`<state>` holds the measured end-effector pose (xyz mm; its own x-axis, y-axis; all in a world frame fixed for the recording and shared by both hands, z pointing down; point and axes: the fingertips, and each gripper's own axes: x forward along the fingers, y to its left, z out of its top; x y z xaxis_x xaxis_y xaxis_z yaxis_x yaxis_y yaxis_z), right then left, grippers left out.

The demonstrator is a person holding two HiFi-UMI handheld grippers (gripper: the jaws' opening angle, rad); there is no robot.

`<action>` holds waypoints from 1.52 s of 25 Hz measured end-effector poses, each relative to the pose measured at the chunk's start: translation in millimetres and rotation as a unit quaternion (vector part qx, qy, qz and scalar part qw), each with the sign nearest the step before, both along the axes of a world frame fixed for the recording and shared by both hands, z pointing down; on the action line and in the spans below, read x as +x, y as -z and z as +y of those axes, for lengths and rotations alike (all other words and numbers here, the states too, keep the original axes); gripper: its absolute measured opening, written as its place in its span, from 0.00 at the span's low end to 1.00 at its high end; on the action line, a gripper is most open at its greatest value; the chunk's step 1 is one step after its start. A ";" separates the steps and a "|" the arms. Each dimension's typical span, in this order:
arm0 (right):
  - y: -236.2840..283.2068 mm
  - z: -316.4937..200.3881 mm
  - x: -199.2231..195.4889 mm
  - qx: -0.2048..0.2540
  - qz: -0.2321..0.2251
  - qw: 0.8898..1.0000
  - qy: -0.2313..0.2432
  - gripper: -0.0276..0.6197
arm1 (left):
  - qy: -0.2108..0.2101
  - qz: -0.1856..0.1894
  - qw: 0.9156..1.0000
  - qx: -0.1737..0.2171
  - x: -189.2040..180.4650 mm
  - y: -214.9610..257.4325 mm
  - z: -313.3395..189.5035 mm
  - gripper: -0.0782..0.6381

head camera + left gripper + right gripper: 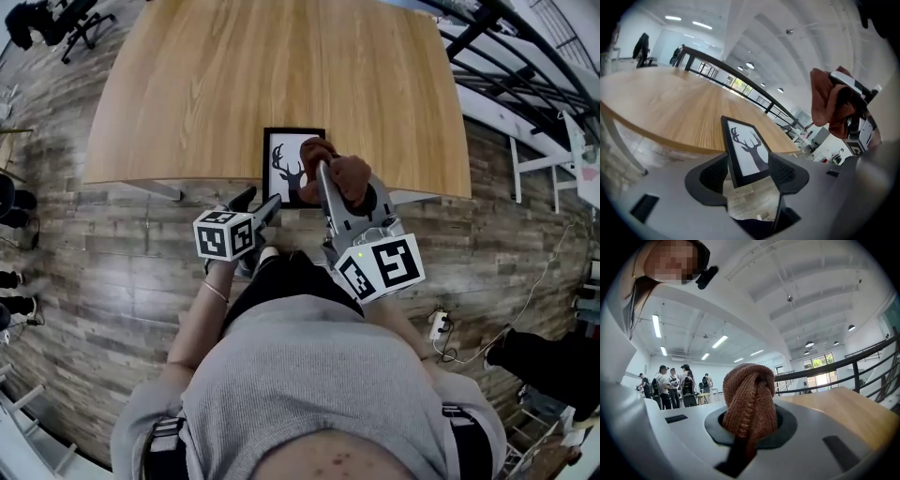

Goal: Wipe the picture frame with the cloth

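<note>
The left gripper point(265, 208) has its jaws wide apart. In its own view the near end of the frame point(747, 150) stands between them, and the pads show no grip on it. The right gripper point(750, 427) is clamped on a bunched brown cloth point(750, 399) and holds it above the frame's right part, clear of the surface. The frame, with a deer silhouette, lies flat at the near edge of the wooden table point(281, 75), between both grippers.
</note>
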<state>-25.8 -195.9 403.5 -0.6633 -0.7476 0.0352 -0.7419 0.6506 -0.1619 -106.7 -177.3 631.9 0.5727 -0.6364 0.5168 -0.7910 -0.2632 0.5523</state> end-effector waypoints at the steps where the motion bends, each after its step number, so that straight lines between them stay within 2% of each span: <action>1: -0.9 -0.8 0.6 -0.001 0.001 1.000 0.000 0.11 | 0.001 0.031 0.999 -0.022 0.6 -9.9 0.1 0.46; 3: -1.8 -2.3 2.2 -0.001 0.002 1.000 0.000 0.11 | 0.003 0.097 0.993 -0.063 3.9 -24.2 -1.4 0.46; 7: -3.6 -1.6 4.5 0.002 0.011 1.000 -0.001 0.11 | 0.011 0.174 0.979 -0.108 13.4 -40.3 -5.8 0.46; 11: -7.3 -0.9 7.0 0.006 0.026 1.000 -0.002 0.11 | 0.010 0.214 0.969 -0.120 22.9 -47.1 -11.1 0.46; 15: -10.0 -5.7 9.5 0.000 0.026 1.000 -0.006 0.11 | 0.026 0.247 0.960 -0.129 23.1 -53.4 -24.9 0.46; 20: -9.8 -4.9 10.3 0.000 0.028 1.000 -0.009 0.11 | 0.001 0.299 0.946 -0.123 34.1 -49.5 -26.4 0.45; 21: -9.9 -4.4 10.1 -0.001 0.029 1.000 -0.009 0.11 | 0.001 0.308 0.944 -0.120 34.7 -47.8 -26.2 0.39; 22: -10.2 -4.0 9.9 -0.002 0.029 1.000 -0.009 0.11 | 0.004 0.319 0.941 -0.116 34.8 -45.4 -26.3 0.27; 24: -11.0 -3.8 9.5 -0.004 0.032 0.999 -0.008 0.11 | 0.008 0.358 0.928 -0.105 37.3 -36.9 -27.3 0.19; 26: -11.1 -3.9 9.9 -0.003 0.035 0.999 -0.008 0.11 | 0.010 0.393 0.915 -0.092 41.6 -29.9 -28.7 0.16; 28: -10.1 -4.6 10.8 -0.001 0.036 0.999 -0.009 0.11 | 0.019 0.398 0.913 -0.088 41.8 -31.6 -28.2 0.15; 30: -8.5 -5.3 11.6 0.000 0.034 0.999 -0.009 0.11 | 0.012 0.424 0.902 -0.074 46.4 -20.1 -28.4 0.14; 31: -7.6 -5.5 11.6 0.001 0.033 0.999 -0.009 0.11 | 0.005 0.431 0.900 -0.067 48.5 -14.2 -27.9 0.14; 33: -5.5 -5.6 11.2 0.004 0.031 0.999 -0.010 0.11 | -0.008 0.429 0.901 -0.059 51.2 -4.7 -25.4 0.14; 36: 6.2 -4.6 11.1 0.017 0.026 0.999 -0.010 0.11 | -0.027 0.411 0.911 -0.031 50.1 14.5 -25.4 0.14; 38: 22.2 -2.7 13.0 0.033 0.017 0.999 -0.011 0.11 | -0.038 0.409 0.912 -0.009 51.7 36.7 -27.7 0.14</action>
<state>-12.9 -198.6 381.3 -0.6453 -0.7639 0.0078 -0.7610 0.6419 -0.0941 -55.0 -205.0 595.2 0.8131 -0.5746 -0.0936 -0.0921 -0.2858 0.9539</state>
